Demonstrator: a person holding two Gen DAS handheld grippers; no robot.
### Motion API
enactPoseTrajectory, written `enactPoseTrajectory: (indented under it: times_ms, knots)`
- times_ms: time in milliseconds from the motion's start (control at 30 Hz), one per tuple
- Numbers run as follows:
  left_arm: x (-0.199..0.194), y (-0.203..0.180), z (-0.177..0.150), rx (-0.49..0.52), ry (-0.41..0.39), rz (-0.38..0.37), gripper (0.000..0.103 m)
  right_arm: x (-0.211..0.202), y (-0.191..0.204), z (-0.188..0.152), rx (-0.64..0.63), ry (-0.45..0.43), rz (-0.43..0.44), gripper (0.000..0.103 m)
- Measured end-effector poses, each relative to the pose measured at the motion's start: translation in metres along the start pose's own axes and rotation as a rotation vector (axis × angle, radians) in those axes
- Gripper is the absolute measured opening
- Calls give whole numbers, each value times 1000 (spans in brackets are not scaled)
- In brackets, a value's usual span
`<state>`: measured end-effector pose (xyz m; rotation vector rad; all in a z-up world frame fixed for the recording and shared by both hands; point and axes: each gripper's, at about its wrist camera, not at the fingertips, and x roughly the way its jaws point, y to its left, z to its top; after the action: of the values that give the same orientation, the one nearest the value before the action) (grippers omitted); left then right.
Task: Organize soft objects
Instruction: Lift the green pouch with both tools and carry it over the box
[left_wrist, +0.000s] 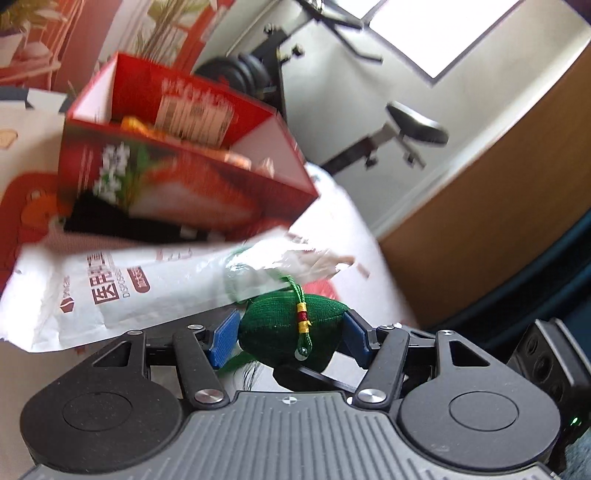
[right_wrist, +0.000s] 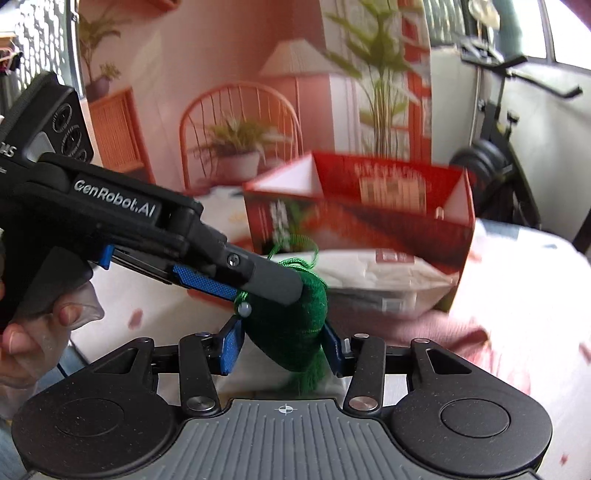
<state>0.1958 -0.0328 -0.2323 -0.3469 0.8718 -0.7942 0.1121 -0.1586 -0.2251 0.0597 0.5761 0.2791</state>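
A green fabric pouch (left_wrist: 273, 328) with a green cord, yellow and red beads and a tassel hangs in the air. Both grippers hold it. In the left wrist view my left gripper (left_wrist: 290, 339) has its blue pads pressed on the pouch's two sides. In the right wrist view my right gripper (right_wrist: 282, 347) is shut on the lower part of the pouch (right_wrist: 291, 332), and the left gripper (right_wrist: 269, 293) reaches in from the left and clamps its top. A red open box (left_wrist: 184, 177) stands behind, also seen as the red box (right_wrist: 354, 229) ahead.
A white plastic package (left_wrist: 129, 291) with printed text lies in front of the box, package (right_wrist: 376, 280). A person's hand (right_wrist: 33, 332) holds the left gripper's handle. An exercise bike (right_wrist: 491, 147) stands at the right. A printed backdrop with a chair and plants hangs behind.
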Motion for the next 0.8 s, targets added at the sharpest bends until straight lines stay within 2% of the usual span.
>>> enactPoseTrajectory:
  times_ms: [433, 600, 800]
  knots:
    - [-29, -22, 13, 50, -113, 8, 63, -20, 10, 34, -74, -92, -15, 40]
    - [-30, -21, 19, 60, -133, 14, 63, -24, 10, 40, -88, -116, -16, 40]
    - [-36, -29, 42, 97, -175, 44, 63, -19, 6, 62, -136, -141, -15, 40]
